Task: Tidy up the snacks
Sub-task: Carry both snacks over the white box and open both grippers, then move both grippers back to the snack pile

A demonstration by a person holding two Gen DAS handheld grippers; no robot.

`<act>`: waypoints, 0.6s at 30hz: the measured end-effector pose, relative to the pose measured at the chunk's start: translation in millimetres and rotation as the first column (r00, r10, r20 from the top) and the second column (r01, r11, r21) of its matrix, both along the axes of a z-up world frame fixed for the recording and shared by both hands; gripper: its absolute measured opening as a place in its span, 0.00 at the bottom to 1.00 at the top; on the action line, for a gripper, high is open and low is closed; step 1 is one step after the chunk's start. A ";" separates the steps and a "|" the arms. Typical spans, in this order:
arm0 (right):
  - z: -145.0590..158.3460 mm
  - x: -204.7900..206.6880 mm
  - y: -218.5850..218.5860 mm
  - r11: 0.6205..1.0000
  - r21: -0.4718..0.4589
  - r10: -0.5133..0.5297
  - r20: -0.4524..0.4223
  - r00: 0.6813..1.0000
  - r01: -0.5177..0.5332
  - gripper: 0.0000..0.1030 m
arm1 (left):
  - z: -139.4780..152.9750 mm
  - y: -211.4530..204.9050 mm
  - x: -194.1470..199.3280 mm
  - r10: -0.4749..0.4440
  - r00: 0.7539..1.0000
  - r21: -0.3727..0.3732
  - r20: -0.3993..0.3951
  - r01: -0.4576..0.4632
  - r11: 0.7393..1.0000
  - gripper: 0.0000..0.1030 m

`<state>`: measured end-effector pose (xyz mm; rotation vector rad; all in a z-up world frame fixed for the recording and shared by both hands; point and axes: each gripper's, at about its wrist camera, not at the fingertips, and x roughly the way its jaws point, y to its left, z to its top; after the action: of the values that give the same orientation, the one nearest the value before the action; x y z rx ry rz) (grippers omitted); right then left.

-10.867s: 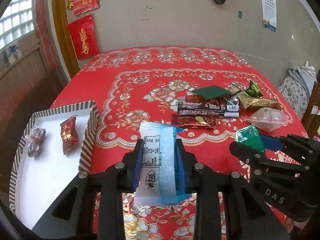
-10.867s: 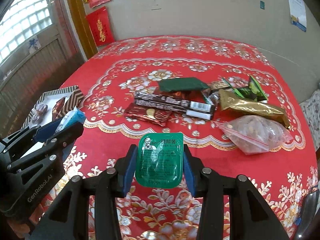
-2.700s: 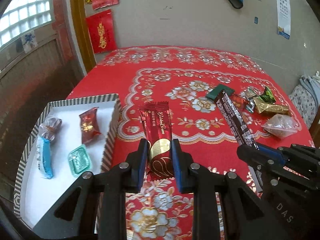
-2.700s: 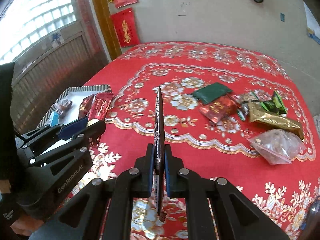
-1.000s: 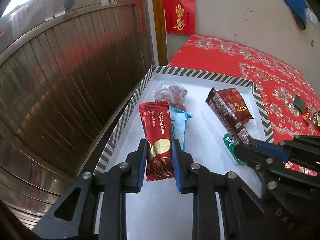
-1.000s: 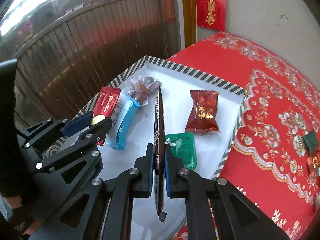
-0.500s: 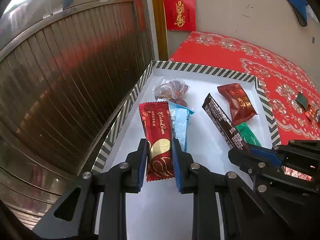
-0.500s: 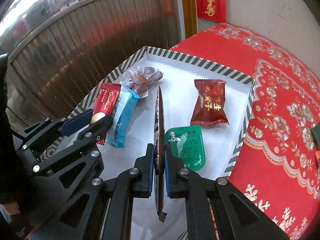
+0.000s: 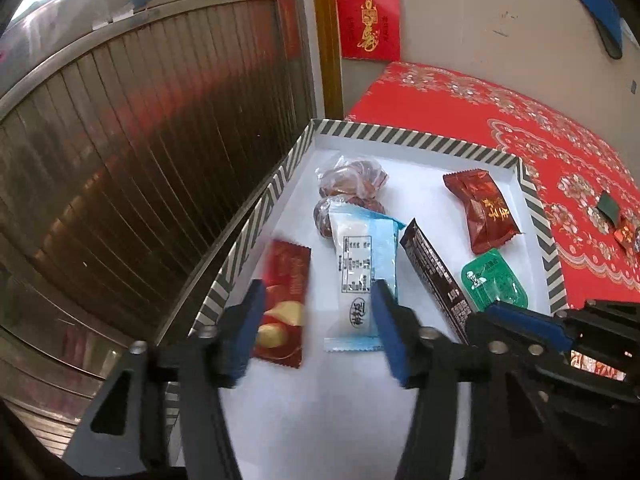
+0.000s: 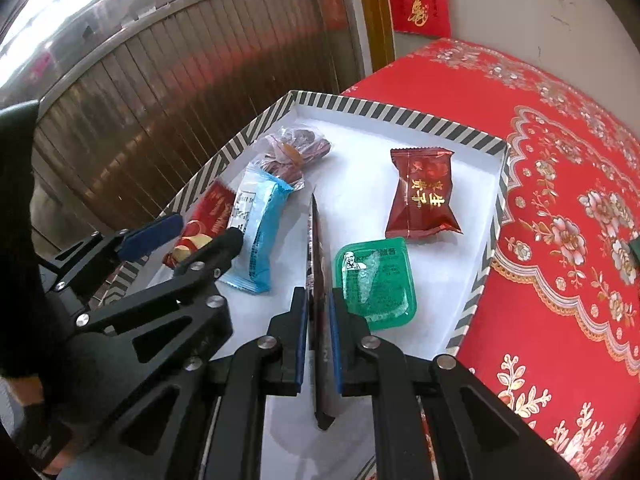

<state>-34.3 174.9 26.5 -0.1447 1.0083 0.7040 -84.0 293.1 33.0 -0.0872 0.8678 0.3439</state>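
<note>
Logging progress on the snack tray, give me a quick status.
Left tool opening, red bar released in tray. Right tool shut on dark bar. Nothing in the way.

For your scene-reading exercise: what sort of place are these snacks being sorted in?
Probably a home room: a table under a red floral tablecloth, red paper decorations on the wall, and a striped box holding snacks.

Ribbed brown shutter [image 9: 140, 152], red wall hanging [image 9: 368, 20], daylight.

Legible markings: "KFC" with a face logo on the green rectangular foil-lidded sauce cup [image 10: 374, 282]; gold Chinese characters on the dark red crimped candy wrapper [image 10: 424, 196] and red wall hanging [image 9: 368, 20].
</note>
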 end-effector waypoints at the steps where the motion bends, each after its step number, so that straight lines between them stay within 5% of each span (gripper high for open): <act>1: 0.5 0.2 -0.9 1.000 0.001 -0.003 -0.001 1.000 0.003 0.09 | 0.2 0.0 0.1 -0.005 1.000 -0.006 -0.001 0.005 1.000 0.60; 6: 12.1 -7.1 -14.3 0.999 0.047 -0.010 0.004 1.000 0.010 0.12 | 4.4 -7.3 -2.6 -0.023 1.000 0.019 0.004 0.023 1.000 0.68; 10: 27.5 -15.1 -36.0 0.995 0.093 -0.037 0.037 0.999 0.033 0.37 | 14.9 -14.2 -7.2 -0.031 0.999 0.020 0.039 0.030 0.999 0.75; 18: 43.9 -19.9 -91.2 0.986 0.130 -0.111 0.072 0.991 0.101 0.51 | 35.1 -44.8 -11.7 -0.085 0.993 0.028 0.082 0.083 0.996 0.84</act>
<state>-54.1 83.7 70.4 -0.0084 0.8871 0.6576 -95.7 248.3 68.1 -0.0414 0.7820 0.2700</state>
